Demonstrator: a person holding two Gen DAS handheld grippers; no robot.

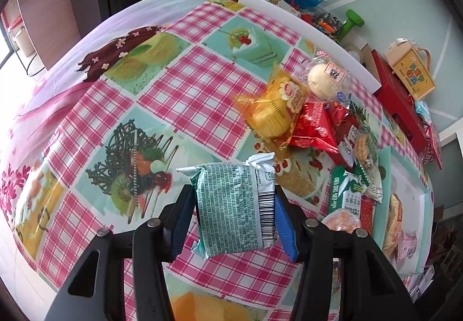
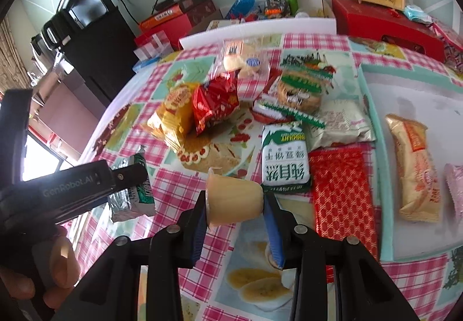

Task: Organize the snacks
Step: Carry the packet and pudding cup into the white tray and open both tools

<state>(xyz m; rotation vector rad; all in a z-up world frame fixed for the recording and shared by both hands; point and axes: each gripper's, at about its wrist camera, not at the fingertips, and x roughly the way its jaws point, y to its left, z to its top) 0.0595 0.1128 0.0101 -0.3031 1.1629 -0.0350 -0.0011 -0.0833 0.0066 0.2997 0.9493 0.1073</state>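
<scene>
Left gripper clamped on a green-and-silver biscuit pack, lifted off the checked tablecloth. Right gripper clamped on a pale jelly cup, also clear of the cloth. Snack pile at twelve o'clock from the cup; white tray at three o'clock.

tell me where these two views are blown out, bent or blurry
Left wrist view: window light blows out the left edge, and the tablecloth bulges into a dome. Right wrist view: glare on the white tray, with the hand blurred in the corner. Both held snacks stay sharp.
</scene>
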